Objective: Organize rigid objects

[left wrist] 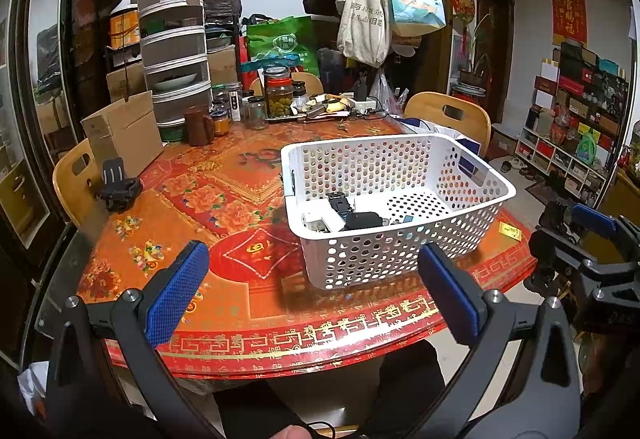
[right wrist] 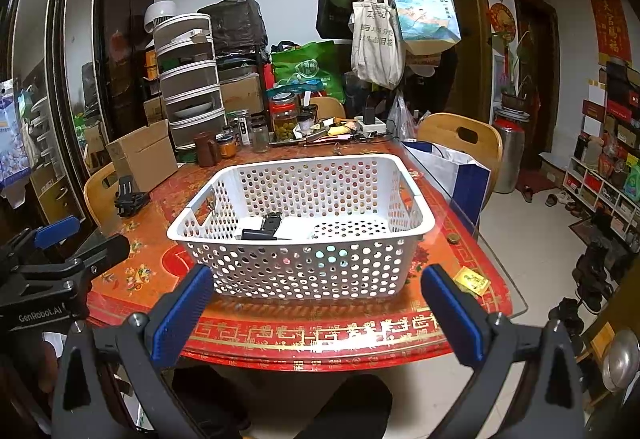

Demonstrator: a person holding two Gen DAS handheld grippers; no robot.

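- Black clip-like gadget [left wrist: 118, 185] sits loose at the table's left edge, just in front of the cardboard box [left wrist: 124, 133]; judged the next rigid item to be collected, though its exact type cannot be made out.
- Left gripper [left wrist: 312, 291] is held wide open and empty, hovering off the near table edge; the gadget lies well left of its line, so it should be swung left first and the jaws squared across the gadget's narrow body before closing.
- White perforated basket [right wrist: 300, 231] stands mid-table; several dark and white items are already inside, bunched toward its left half. The right half of the floor is bare, so drops are best aimed there to avoid stacking.
- Right gripper [right wrist: 316, 303] is likewise fully spread with nothing held, centred on the basket's near wall. It can be kept clear, or used to steady the rim if the basket slides.
- Small yellow packet [right wrist: 472, 281] lies flat near the right front corner, beside the basket. Judged hard to pinch flat; an edge approach is advised.
- A small round object [right wrist: 453, 237] also rests right of the basket.
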